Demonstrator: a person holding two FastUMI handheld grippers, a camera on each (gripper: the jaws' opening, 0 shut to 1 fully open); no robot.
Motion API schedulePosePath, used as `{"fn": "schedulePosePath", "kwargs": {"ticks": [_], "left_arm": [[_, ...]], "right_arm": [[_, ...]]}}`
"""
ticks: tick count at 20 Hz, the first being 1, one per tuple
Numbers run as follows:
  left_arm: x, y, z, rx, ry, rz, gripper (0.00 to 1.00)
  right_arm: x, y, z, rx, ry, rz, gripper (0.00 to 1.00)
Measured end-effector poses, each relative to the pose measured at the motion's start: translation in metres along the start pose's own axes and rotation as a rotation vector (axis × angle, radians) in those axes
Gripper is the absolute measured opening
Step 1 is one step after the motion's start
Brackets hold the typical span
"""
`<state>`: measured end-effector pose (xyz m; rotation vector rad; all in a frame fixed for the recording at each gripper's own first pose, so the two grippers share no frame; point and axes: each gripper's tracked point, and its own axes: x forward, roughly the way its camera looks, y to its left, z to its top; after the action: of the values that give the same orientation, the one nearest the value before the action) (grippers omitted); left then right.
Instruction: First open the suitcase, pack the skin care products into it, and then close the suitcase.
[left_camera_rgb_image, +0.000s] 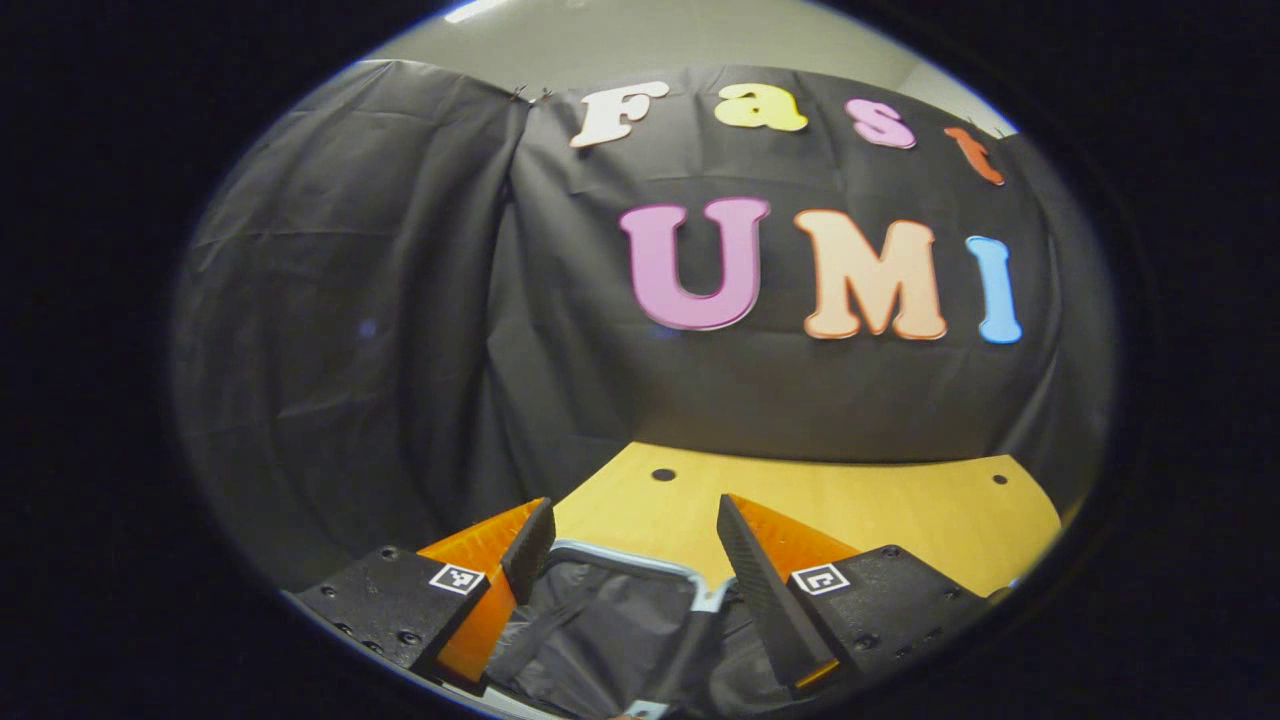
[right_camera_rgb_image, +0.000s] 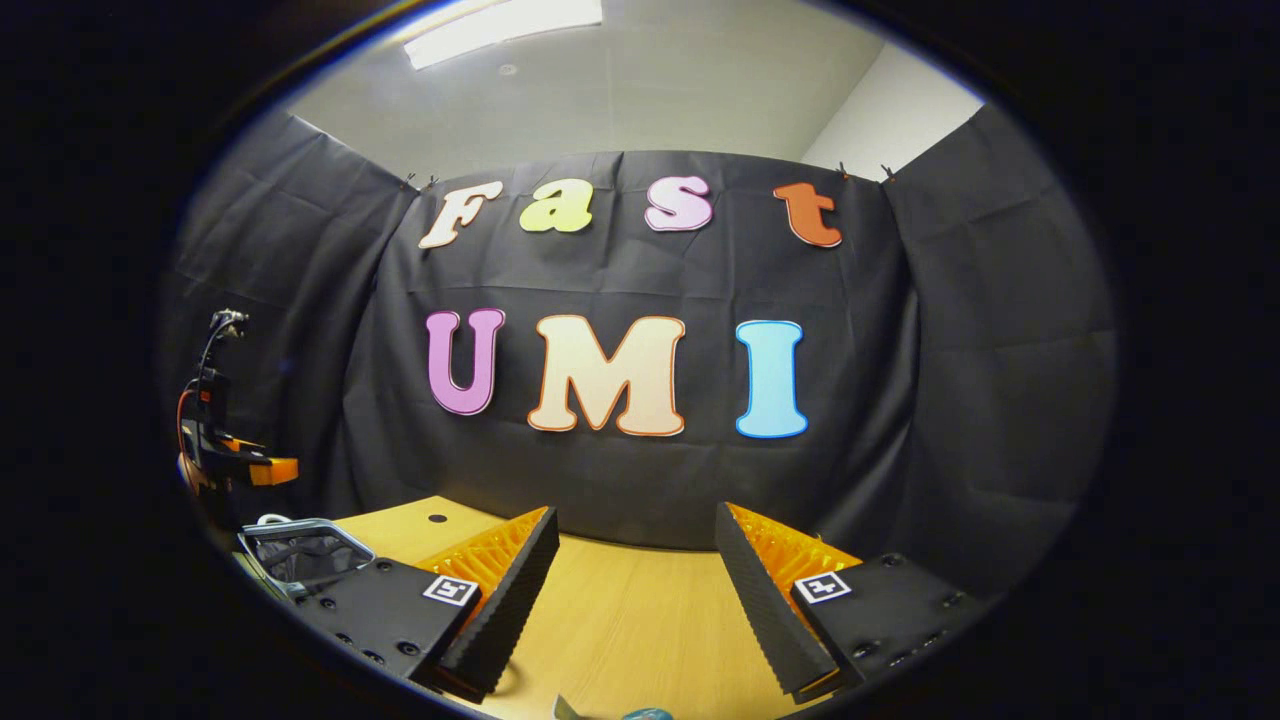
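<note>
The suitcase (left_camera_rgb_image: 610, 625) is sitting open on the wooden table (left_camera_rgb_image: 900, 510), with its pale rim framing a dark fabric lining and a strap running across the inside. In the left gripper view it's lying right under the left gripper (left_camera_rgb_image: 632, 545), whose two fingers are standing wide apart with nothing between them, one finger on each side of the suitcase's far rim corner. Can't tell if they're actually touching the rim or just hovering above it.

In the right gripper view, the suitcase (right_camera_rgb_image: 305, 550) is showing up way off to the left edge, still on the same table (right_camera_rgb_image: 630, 620). The other gripper (right_camera_rgb_image: 225, 450) is hanging above the suitcase there, too small and dark to make out much.

The right gripper (right_camera_rgb_image: 632, 570) is floating over bare table, well apart from the suitcase, and its fingers are spread wide too, gripping nothing. Down at the bottom edge of that view, just nearer than the fingers, a bit of something teal (right_camera_rgb_image: 648, 714) and a pale scrap (right_camera_rgb_image: 565, 708) are peeking in, too cut off to tell what they are.

Black cloth (right_camera_rgb_image: 950, 400) is hanging behind the table on the far side from the suitcase.
</note>
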<state>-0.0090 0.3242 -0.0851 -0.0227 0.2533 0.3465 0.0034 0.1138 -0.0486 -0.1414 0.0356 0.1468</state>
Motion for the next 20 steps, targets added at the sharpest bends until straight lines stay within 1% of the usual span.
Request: {"fn": "schedulePosePath", "kwargs": {"ticks": [2,4,6,7,9,12,16,19,20], "left_arm": [[-0.011,-0.031,0.004,-0.024,-0.007,-0.048,0.95],[-0.021,-0.059,0.004,-0.036,-0.01,-0.093,0.94],[-0.03,-0.08,0.004,-0.037,-0.009,-0.116,0.95],[-0.035,-0.091,0.002,-0.048,-0.002,-0.131,0.94],[-0.045,-0.115,-0.005,-0.074,0.013,-0.168,0.95],[-0.059,-0.149,-0.025,-0.07,0.05,-0.215,0.95],[-0.079,-0.209,-0.048,-0.089,0.102,-0.305,0.95],[-0.093,-0.253,-0.068,-0.072,0.137,-0.372,0.95],[-0.098,-0.266,-0.077,-0.068,0.153,-0.39,0.94]], "right_arm": [[-0.003,-0.011,0.002,-0.003,-0.007,0.0,0.98],[-0.006,-0.022,0.002,-0.004,-0.011,-0.002,0.98],[-0.009,-0.031,0.0,0.0,-0.004,-0.002,0.98],[-0.01,-0.035,-0.001,0.002,-0.002,-0.001,0.98],[-0.015,-0.041,-0.003,0.003,0.002,0.002,0.98],[-0.02,-0.051,-0.008,0.002,0.011,0.007,0.98],[-0.029,-0.063,-0.018,0.007,0.032,0.019,0.98],[-0.034,-0.073,-0.025,0.001,0.045,0.03,0.98],[-0.036,-0.076,-0.027,0.001,0.049,0.033,0.98]]}}
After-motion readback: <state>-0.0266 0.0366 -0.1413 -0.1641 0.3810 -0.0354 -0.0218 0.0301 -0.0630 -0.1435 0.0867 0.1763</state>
